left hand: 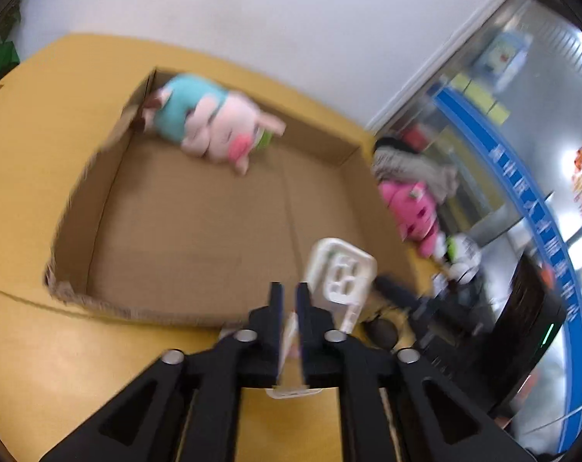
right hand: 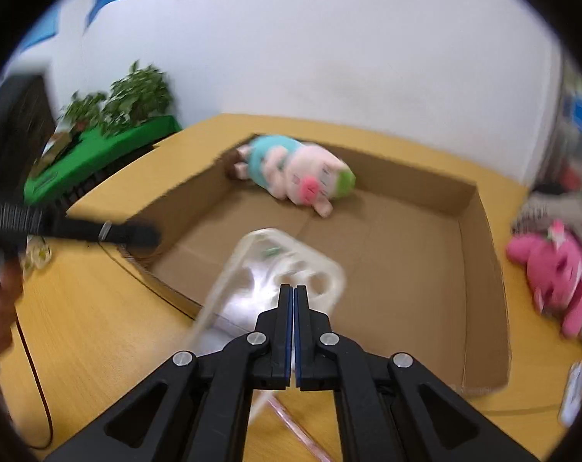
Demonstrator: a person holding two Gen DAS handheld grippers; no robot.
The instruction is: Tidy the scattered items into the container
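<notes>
Cardboard tray [right hand: 479, 269], big, shallow and brown, is sitting on the yellow wooden table [right hand: 98, 327]. A pink-and-teal plush pig [right hand: 298, 177] is lying inside against its far wall, while a hot-pink plush toy [right hand: 556, 273] is lying outside, just beside the tray's right wall. The right gripper [right hand: 294, 292] is clamping a clear plastic blister tray [right hand: 287, 265] over the near edge. The left gripper [left hand: 290, 292] is sitting slightly open, not pinching anything.
</notes>
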